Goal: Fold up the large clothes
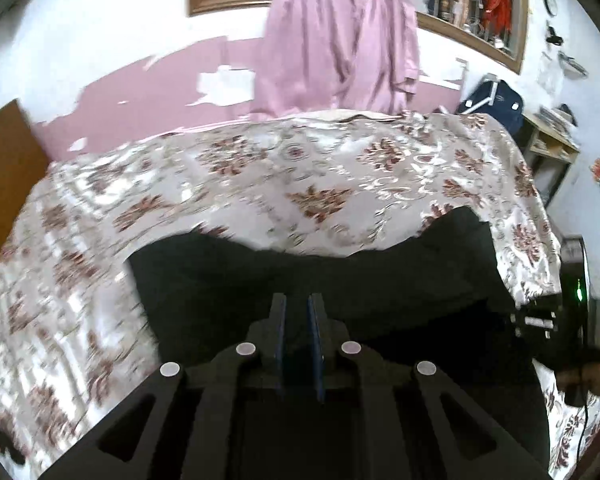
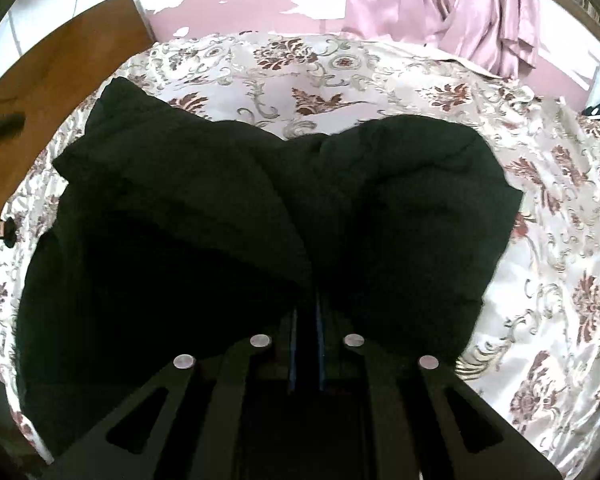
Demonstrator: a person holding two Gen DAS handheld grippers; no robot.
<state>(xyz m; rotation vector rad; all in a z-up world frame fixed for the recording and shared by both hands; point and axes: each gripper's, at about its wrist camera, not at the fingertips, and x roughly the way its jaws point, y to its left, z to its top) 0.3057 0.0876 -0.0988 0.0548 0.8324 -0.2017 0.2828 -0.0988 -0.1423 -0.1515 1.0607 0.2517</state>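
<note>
On the bed (image 2: 540,240), under a cream floral bedspread: one large black garment (image 2: 220,208), bulky and rumpled, spread across the near half with its long axis running left to right across both views. It lies directly ahead of and beneath both tools; neither hand is clearly nearer. Pink curtain (image 1: 332,40) hanging behind the bed; wooden board (image 2: 60,68) at the far left. Right tool (image 2: 305,320) — fingers drawn close together with a ridge of the black cloth bunched at their tips, so judged to be pinching the garment near its middle, though the dark fabric hides the contact itself. It is aimed forward and down over the pile. Left tool (image 1: 298,308) — fingers likewise nearly together over the near edge of the garment; whether cloth sits between them cannot be told. It points forward at a shallower angle, the other handset visible at its right. Coming move, by judgement: a lift or fold across that long axis.
</note>
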